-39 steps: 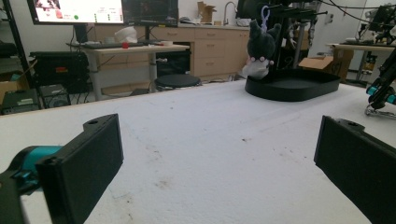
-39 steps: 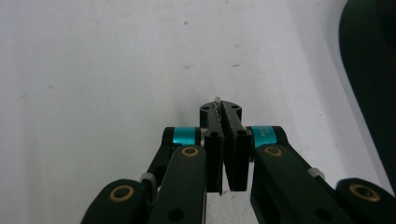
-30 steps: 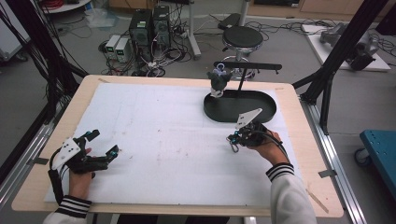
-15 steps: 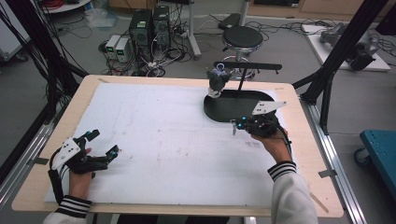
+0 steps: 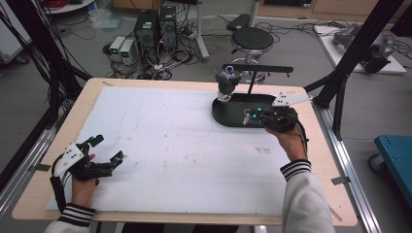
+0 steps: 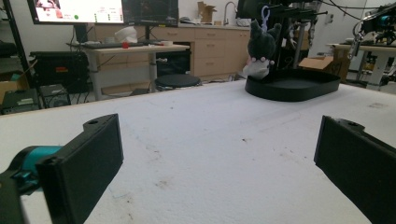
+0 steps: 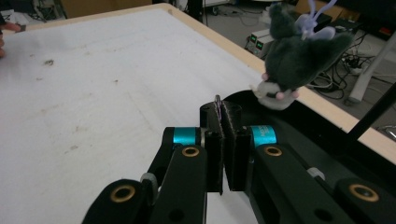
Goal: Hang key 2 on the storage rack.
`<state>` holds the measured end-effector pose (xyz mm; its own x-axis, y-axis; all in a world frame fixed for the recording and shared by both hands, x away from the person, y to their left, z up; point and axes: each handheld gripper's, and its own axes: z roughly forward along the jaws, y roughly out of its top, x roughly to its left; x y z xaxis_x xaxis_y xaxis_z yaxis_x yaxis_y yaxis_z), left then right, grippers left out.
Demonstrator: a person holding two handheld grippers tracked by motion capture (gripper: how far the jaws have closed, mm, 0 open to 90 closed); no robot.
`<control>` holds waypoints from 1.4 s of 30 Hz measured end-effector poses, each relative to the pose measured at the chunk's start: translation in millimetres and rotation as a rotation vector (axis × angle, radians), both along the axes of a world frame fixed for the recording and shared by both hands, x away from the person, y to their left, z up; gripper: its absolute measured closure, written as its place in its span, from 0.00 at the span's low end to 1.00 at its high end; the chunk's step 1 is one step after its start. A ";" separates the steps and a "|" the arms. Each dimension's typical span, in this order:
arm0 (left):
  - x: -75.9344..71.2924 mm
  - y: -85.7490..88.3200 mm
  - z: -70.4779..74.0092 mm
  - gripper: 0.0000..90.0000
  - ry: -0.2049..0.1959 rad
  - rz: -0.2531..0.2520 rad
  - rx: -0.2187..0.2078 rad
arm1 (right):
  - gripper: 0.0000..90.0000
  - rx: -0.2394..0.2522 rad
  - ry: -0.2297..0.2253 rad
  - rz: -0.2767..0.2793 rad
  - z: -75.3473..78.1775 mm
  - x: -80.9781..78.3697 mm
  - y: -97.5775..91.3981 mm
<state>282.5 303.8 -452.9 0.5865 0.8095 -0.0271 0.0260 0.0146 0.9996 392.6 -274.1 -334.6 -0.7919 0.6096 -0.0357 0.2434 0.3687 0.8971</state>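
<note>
A grey plush toy [image 5: 227,85] [image 6: 261,44] [image 7: 296,56] hangs by a purple loop from the bar [image 5: 257,68] of a black stand. The stand's oval base [image 5: 228,114] [image 6: 294,86] [image 7: 299,135] lies at the table's far right. My right gripper [image 5: 247,116] [image 7: 223,109] hovers over that base, pointing left, a little to the right of and below the toy, with its jaws shut. A thin sliver pokes up at the tips; what it is I cannot tell. My left gripper [image 5: 109,148] [image 6: 219,163] rests at the front left with its jaws wide open and nothing between them.
A white foam sheet [image 5: 165,141] covers most of the wooden table [image 5: 320,160]. Behind the table stand a round stool [image 5: 252,39] and computer boxes [image 5: 145,29] with cables. Black frame posts [image 5: 359,53] rise at the right, near a blue cart [image 5: 396,155].
My right gripper has risen and moved away from the person and to the right, from the white sheet to above the stand's base. The left gripper has stayed put.
</note>
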 end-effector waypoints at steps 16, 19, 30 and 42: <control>0.3 0.1 -0.1 0.02 0.001 0.001 -0.006 | 0.98 0.007 -0.037 -0.040 30.8 23.4 -5.0; 0.2 0.2 -0.1 0.02 0.001 0.000 -0.005 | 0.98 -0.003 -0.048 -0.048 38.3 28.8 -6.0; 0.3 0.3 -0.1 0.02 0.001 0.001 -0.006 | 0.98 -0.004 -0.052 -0.076 58.1 47.5 -7.0; 0.2 0.4 0.0 0.02 0.004 0.000 -0.006 | 0.98 -0.040 -0.029 -0.069 78.9 72.5 -4.2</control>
